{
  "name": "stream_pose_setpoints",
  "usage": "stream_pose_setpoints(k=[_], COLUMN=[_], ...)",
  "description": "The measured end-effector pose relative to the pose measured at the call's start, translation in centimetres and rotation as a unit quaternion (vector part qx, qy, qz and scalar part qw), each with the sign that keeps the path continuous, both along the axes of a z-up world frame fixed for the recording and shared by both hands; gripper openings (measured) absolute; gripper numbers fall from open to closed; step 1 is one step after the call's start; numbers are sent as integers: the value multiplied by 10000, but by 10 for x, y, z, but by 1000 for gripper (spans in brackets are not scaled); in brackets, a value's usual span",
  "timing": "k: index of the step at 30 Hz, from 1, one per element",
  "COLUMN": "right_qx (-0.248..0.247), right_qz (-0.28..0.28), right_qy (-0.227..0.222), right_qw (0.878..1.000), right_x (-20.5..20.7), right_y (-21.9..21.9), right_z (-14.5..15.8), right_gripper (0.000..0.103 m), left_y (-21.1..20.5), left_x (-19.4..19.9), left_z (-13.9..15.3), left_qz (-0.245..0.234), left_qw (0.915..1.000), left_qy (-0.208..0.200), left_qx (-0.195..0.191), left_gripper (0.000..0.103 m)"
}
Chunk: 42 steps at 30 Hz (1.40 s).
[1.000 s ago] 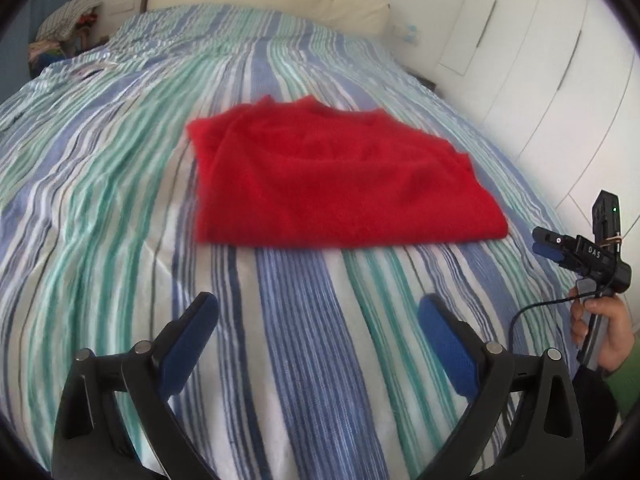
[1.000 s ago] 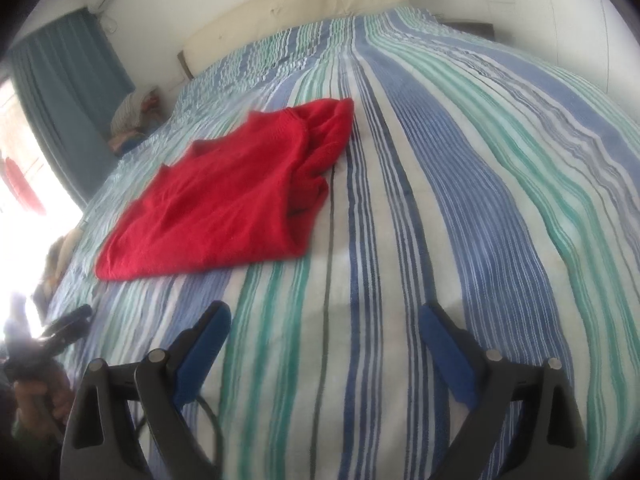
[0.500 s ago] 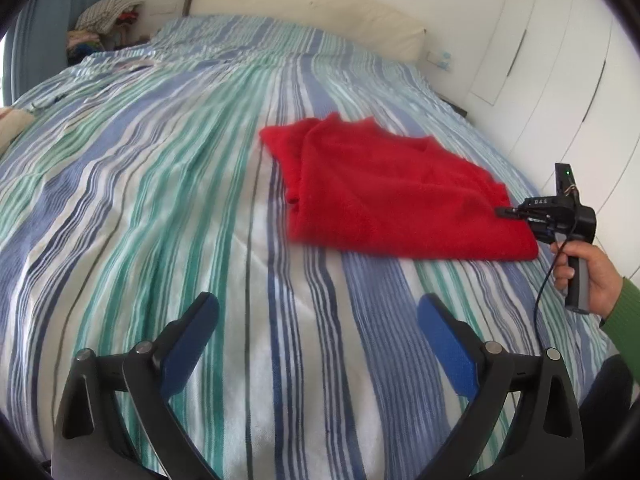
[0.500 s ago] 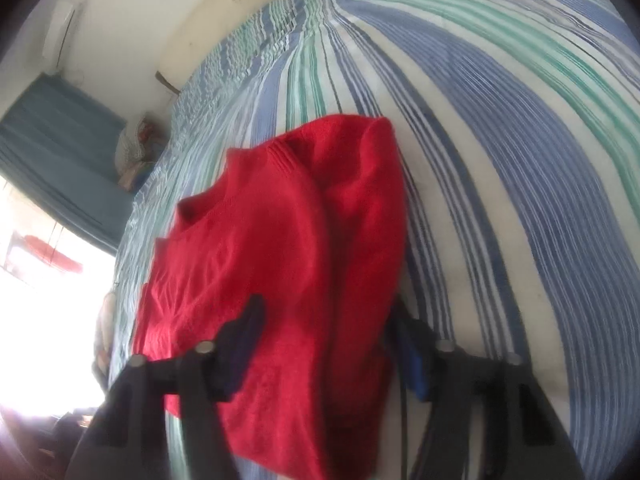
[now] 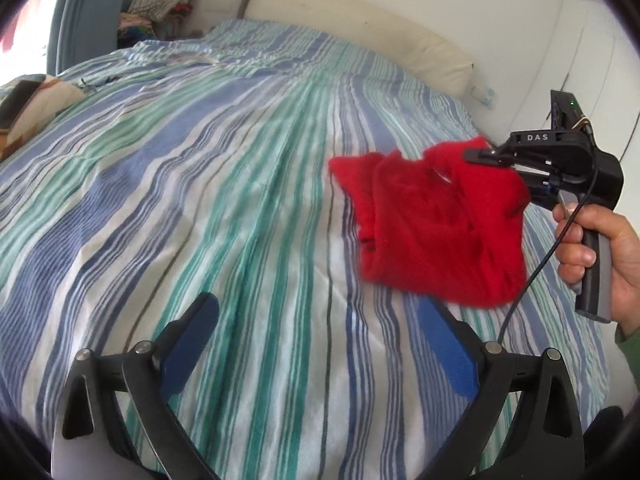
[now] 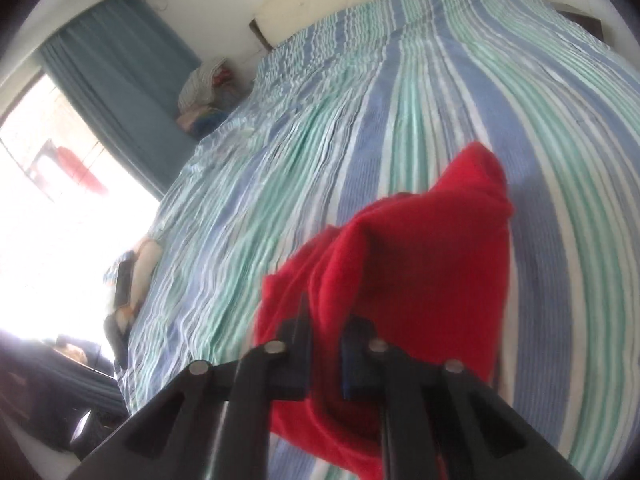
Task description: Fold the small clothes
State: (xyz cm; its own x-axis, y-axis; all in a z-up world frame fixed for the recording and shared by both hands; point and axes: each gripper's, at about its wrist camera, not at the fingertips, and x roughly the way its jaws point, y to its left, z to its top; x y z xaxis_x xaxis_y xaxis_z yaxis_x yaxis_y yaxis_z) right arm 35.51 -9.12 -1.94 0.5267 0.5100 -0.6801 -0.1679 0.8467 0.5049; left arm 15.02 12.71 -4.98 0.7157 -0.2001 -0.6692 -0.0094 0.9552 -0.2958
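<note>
**Fingers pinch red garment and raise it off the bed**

Fingers of the right gripper (image 6: 324, 344) have just been closing and now clamp a fold of the red knit garment (image 6: 404, 280), which bunches up from between the pads toward 1 o'clock in the right wrist view. From the left wrist camera, the right gripper (image 5: 486, 156) sits at 2 o'clock, held by a hand (image 5: 600, 252) in a green sleeve, with the garment (image 5: 432, 220) hanging from its tip, its lower edge blurred close above the striped bedspread (image 5: 240, 200). The left gripper (image 5: 318, 344) stands wide with nothing between its blue pads (image 5: 192, 344); the garment lies up at 1 o'clock from them, well apart.

A second ago the garment lay flat and folded on the bedspread and both grippers stood wide; now its near edge is lifted and the cloth is crumpled.

The garment is fuzzy and soft; the bedspread is ribbed cotton in blue, green and white stripes. A cream padded headboard (image 5: 360, 32) runs along 12 o'clock.
</note>
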Motion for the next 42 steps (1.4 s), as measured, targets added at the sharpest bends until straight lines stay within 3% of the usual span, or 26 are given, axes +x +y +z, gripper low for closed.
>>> stream_pose_setpoints(k=[4,5,6,8,14,19,22,26,28,30,34,38,42], right_qx=[203,295,483,1130,2177,1481,1445,1627,1373,1069,951,149,82], right_qz=[107,202,385,733,1009,816,613,1167,1744,1816,2067,2579,1997], right_qy=[153,250,466,841,529,157,159,373,601,591,369,-350,-677], right_qw=[9996,9990,9970,9873,9693,9855,9875,9790,9732,9758,9731,9654,9775], right_x=[13,15,16,15,-5,-35,-50,-55,-57,-61,-70,-96,-86], right_y=[48,57,65,72,31,2,-4,44,82,97,93,88,66], right_z=[-34,-44,-56,-73,-50,-34,-46,-75,-96,-109,-92,-56,-40], right_gripper=[12,20,40,66,66,66,66,66,67,67,67,67,67], left_y=[10,13,16,23,37,32,27,24,25,27,32,28,16], left_x=[4,5,5,4,7,4,4,3,1,0,-1,2,4], left_z=[-2,-3,-3,-3,-5,-3,-4,-4,-4,-5,-6,-6,-9], left_qz=[158,199,242,342,521,452,395,418,475,514,524,477,399], left_qw=[9998,9997,9995,9990,9964,9969,9975,9980,9983,9982,9976,9975,9987], left_qy=[47,62,71,75,213,173,188,129,112,104,166,208,293], left_qx=[-80,-120,-162,-267,-635,-621,-555,-452,-333,-283,-426,-471,-90], left_gripper=[100,100,100,100,100,100,100,100,100,100,100,100,100])
